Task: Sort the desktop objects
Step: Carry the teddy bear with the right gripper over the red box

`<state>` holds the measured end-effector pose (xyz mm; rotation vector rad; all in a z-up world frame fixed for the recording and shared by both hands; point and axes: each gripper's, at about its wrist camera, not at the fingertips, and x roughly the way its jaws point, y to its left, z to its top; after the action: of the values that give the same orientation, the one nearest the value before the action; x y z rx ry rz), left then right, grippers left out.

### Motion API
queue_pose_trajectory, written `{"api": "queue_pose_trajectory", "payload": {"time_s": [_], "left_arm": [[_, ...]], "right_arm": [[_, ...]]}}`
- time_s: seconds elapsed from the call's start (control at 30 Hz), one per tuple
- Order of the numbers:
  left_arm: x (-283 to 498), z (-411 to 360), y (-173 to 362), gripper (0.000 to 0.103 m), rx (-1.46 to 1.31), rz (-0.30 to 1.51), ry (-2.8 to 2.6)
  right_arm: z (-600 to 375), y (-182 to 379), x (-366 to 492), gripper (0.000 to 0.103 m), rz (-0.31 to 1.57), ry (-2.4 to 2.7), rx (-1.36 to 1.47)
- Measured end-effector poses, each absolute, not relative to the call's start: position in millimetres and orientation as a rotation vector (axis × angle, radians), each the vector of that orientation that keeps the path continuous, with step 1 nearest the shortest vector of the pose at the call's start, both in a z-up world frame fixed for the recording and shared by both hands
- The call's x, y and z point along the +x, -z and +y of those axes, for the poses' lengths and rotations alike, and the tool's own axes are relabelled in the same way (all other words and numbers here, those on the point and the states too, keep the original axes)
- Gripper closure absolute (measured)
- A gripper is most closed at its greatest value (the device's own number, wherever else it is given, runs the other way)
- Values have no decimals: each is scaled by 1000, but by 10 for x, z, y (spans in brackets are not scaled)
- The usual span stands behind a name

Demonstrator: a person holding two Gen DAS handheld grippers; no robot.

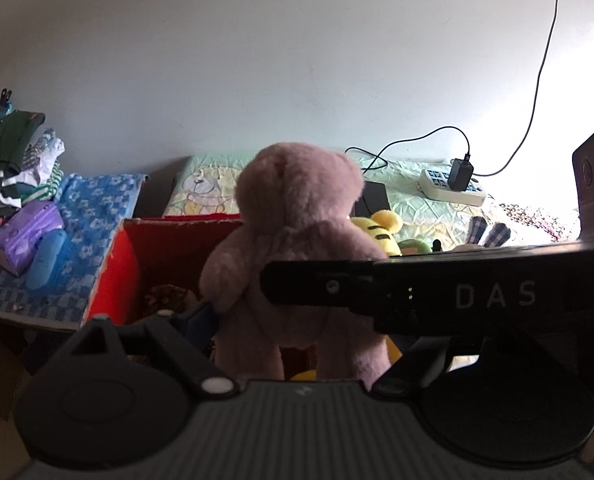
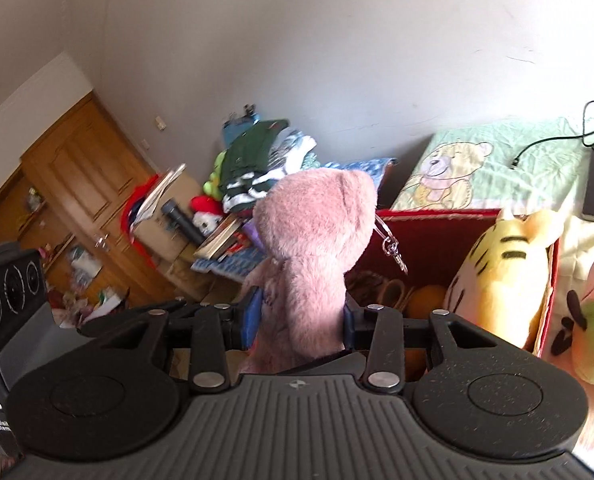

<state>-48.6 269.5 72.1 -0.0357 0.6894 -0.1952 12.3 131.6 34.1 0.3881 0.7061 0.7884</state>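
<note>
Pink plush bear (image 2: 313, 248) sits dead centre between the blue pads of the right gripper (image 2: 303, 320), which is clamped on its lower body; pads press both sides of the torso, head sticks up toward 12 o'clock, facing away from the camera. A small metal key ring (image 2: 391, 246) hangs off the bear's head at 3 o'clock. The bear is held above the red box (image 2: 437, 216), at the box's near-left part. Inside the box: a yellow striped tiger toy (image 2: 501, 268) leaning on the right wall at 3 o'clock from the bear, some brown and orange items on the bottom, too dark to name. Outside the box at 4 o'clock, a green plush toy (image 2: 593, 320) lies on the table cover.

Left wrist view: same bear (image 1: 297, 220) right in front of the left gripper (image 1: 297, 320), upright, back of head to the camera. One blue pad (image 1: 201, 316) touches the bear's left side at 9 o'clock; the other finger is hidden behind the black bar of the right gripper's body (image 1: 437, 292) crossing in from 3 o'clock, so cannot tell if the left grip is closed on the bear or not. Red box (image 1: 117, 264) is behind and below at 9 o'clock. Tiger toy (image 1: 381, 228) peeks out at 2 o'clock. White power strip (image 1: 453, 188) with a black charger sits on the green bear-print cloth (image 1: 201, 188) far at 1 o'clock. Pile of clothes (image 1: 13, 160) at 10 o'clock.
</note>
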Motion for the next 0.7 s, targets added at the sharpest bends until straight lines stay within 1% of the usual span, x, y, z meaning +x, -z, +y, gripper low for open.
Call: {"api": "queue_pose_trajectory", "payload": {"time_s": [0.1,0.23,0.3,0.5,0.7], "left_arm": [[-298,2774,-668,20,-39,707,242],[-55,2906,-514,25,-59,771,317],[64,2974,-398,27,-69,806,352],[278,3121,-84,27,-112,895,435],[337,3232,93,27,-139,944,473]], "right_arm": [[1349,-316,190,61,701,-724,394],[1511,-224,280,62,757,-597,357],[1588,-164,314,63,787,-541,329],[1729,40,456,63,878,-396,289],[1936,143,537,64,915,-303,132]]}}
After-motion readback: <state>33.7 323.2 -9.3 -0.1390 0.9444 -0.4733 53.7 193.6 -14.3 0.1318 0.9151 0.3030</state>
